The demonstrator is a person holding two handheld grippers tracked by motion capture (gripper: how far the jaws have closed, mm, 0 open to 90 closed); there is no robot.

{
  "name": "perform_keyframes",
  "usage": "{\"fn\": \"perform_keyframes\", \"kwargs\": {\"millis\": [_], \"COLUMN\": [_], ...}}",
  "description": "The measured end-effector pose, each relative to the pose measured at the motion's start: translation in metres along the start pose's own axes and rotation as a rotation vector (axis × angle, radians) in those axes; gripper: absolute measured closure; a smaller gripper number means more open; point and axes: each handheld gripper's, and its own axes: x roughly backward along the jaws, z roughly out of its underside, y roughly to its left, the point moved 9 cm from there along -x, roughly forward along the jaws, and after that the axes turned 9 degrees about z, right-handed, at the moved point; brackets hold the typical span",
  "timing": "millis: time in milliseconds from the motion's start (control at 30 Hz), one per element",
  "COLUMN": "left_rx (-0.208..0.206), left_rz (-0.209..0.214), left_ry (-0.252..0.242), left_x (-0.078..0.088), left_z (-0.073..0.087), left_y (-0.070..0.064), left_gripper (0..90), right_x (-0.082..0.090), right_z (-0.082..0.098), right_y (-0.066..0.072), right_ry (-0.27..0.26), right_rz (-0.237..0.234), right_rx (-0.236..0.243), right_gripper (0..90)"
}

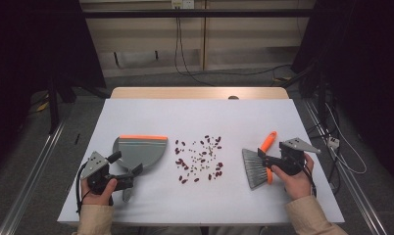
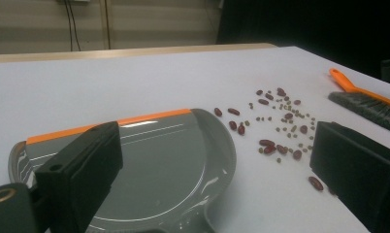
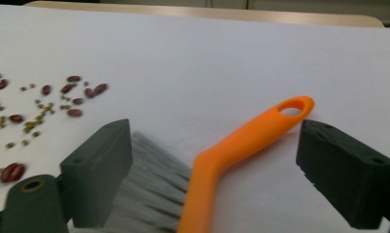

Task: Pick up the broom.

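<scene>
Straddling brush and dustpan, with both sets of jaws apart and nothing gripped yet.

Your right gripper (image 1: 267, 159) stands spread around the brush (image 1: 258, 166), its orange handle (image 3: 241, 141) lying between the jaws so that one squeeze would take it near the bristles, where you'd have most control of a sweep. Your left gripper (image 1: 129, 169) is likewise spread at the near end of the grey dustpan (image 1: 138, 152), by its handle. The pan's orange lip (image 2: 110, 124) points away from you, not toward the beans (image 1: 200, 159) scattered between the two tools on the white table (image 1: 195, 115), so you'd likely need to turn it to face them.
</scene>
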Motion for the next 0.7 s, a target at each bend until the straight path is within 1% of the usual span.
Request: {"fn": "perform_keyframes", "kwargs": {"millis": [67, 100, 133, 167, 233, 267, 333, 367, 400, 433, 500, 533, 567, 600, 633, 700], "left_rx": [-0.003, -0.001, -0.001, 0.003, 0.004, 0.002, 0.001, 0.000, 0.001, 0.001, 0.001, 0.004, 0.005, 0.004, 0.002, 0.003], "left_rz": [0.003, 0.003, 0.003, 0.001, 0.002, 0.002, 0.002, 0.003, 0.002, 0.002, 0.003, 0.005, 0.006, 0.006, 0.006, 0.007], "left_ry": [0.002, 0.003, 0.006, 0.008, 0.010, 0.010, 0.009, 0.009, 0.011, 0.011, 0.015, 0.015, 0.014, 0.014, 0.016, 0.015], "left_x": [-0.001, -0.001, -0.001, -0.001, -0.001, -0.001, -0.001, -0.001, -0.001, -0.001, -0.002, -0.002, -0.002, -0.002, -0.002, -0.002], "left_z": [0.000, 0.001, 0.001, 0.001, 0.002, 0.002, 0.001, 0.001, 0.002, 0.002, 0.002, 0.003, 0.003, 0.003, 0.003, 0.003], "left_y": [0.000, 0.000, 0.000, 0.000, 0.001, 0.001, 0.001, 0.001, 0.001, 0.001, 0.001, 0.001, 0.001, 0.001, 0.001, 0.001], "left_gripper": [4.7, 4.7, 4.7, 4.7, 4.7, 4.7, 4.7, 4.7, 4.7, 4.7, 4.8, 4.7, 4.7, 4.7, 4.7, 4.7], "right_x": [-0.006, -0.009, -0.009, -0.012, -0.022, -0.024, -0.027, -0.032, -0.033, -0.035, -0.037, -0.038, -0.039, -0.039, -0.040, -0.042], "right_z": [0.001, 0.001, 0.001, 0.001, 0.002, 0.003, 0.004, 0.007, 0.008, 0.008, 0.008, 0.008, 0.010, 0.010, 0.011, 0.014], "right_y": [-0.005, -0.006, -0.006, -0.007, -0.009, -0.009, -0.009, -0.008, -0.008, -0.006, -0.006, -0.005, -0.004, -0.004, -0.004, -0.004], "right_ry": [0.037, 0.045, 0.045, 0.058, 0.088, 0.096, 0.105, 0.130, 0.138, 0.140, 0.151, 0.159, 0.177, 0.177, 0.192, 0.207], "right_rz": [0.014, 0.018, 0.018, 0.020, 0.039, 0.042, 0.046, 0.052, 0.055, 0.045, 0.048, 0.047, 0.044, 0.044, 0.052, 0.072], "right_rx": [-0.020, -0.024, -0.024, -0.019, -0.013, -0.018, -0.026, -0.020, -0.021, -0.027, -0.028, -0.031, -0.028, -0.028, -0.030, -0.009], "right_gripper": [17.6, 20.1, 20.1, 23.8, 28.9, 31.2, 32.6, 33.7, 35.2, 38.3, 39.8, 43.4, 43.6, 43.6, 43.1, 44.1]}}
